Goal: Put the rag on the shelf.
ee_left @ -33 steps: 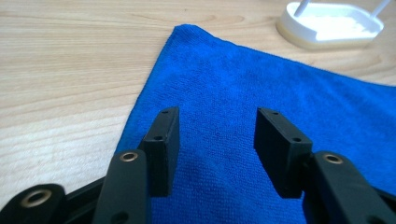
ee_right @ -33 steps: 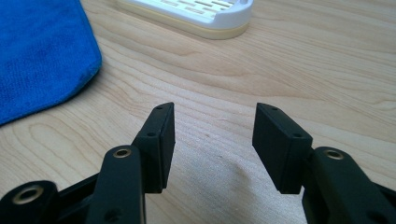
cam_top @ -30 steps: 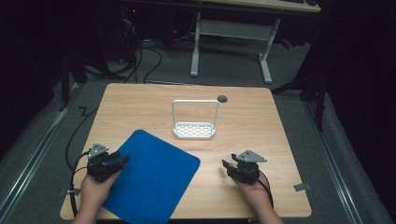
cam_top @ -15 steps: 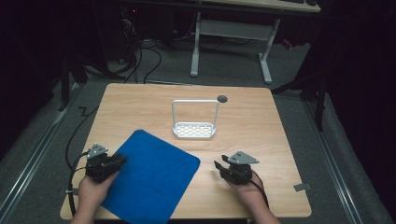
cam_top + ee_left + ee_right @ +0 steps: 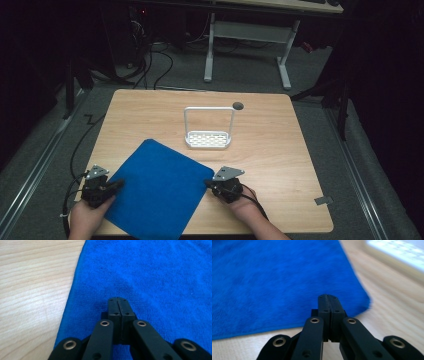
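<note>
A flat blue terry cloth (image 5: 152, 192), roughly rectangular and lying skewed, covered the near left part of the light wooden table (image 5: 280, 150), with its near edge close to the table's front edge. The left gripper (image 5: 118, 184) was held low at the cloth's left edge, its jaws pressed fully together over the fabric with nothing between them; in the left gripper view the tips (image 5: 117, 300) sat above the blue pile just inside the border. The right gripper (image 5: 207, 183) lay at the cloth's right corner, jaws likewise closed flat against each other and empty, the tips (image 5: 328, 297) pointing across that corner. Both hands rested near the front edge, wrists low. Farther back, near the middle, stood a white perforated plastic tray with a tall wire hoop handle (image 5: 208, 139); it held nothing. A small dark round hole (image 5: 238, 105) lay just beyond it.
</note>
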`<action>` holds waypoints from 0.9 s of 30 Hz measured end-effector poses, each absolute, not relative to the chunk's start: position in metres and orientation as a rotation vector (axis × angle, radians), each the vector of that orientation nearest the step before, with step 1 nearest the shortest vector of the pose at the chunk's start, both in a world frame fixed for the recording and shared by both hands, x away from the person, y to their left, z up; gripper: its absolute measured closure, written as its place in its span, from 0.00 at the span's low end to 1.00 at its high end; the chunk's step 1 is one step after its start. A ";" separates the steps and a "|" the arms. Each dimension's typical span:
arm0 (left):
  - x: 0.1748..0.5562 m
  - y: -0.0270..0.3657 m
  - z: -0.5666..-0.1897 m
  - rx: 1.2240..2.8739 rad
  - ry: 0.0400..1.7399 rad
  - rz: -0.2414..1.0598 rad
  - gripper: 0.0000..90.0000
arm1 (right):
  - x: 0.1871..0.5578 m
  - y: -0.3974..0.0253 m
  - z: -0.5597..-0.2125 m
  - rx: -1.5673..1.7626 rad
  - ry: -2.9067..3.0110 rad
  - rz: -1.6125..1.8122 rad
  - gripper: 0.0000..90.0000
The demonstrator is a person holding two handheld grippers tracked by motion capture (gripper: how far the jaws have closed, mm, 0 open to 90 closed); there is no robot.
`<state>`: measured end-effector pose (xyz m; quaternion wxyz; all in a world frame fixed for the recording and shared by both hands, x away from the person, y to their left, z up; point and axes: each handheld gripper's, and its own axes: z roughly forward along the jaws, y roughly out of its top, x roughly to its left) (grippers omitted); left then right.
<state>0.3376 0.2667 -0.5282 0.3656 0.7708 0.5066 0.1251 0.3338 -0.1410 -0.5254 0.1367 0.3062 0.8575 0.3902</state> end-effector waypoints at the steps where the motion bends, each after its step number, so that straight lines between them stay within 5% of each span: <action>1: 0.336 0.268 -0.529 1.977 1.298 0.322 1.00 | 0.334 -0.138 -0.527 0.871 2.498 1.116 1.00; 22: 0.305 0.215 -0.526 2.121 1.060 0.192 1.00 | 0.352 -0.177 -0.528 1.080 2.375 0.985 1.00; 27: 0.309 0.211 -0.521 2.132 1.029 0.250 0.84 | 0.352 -0.184 -0.526 1.092 2.332 0.975 0.98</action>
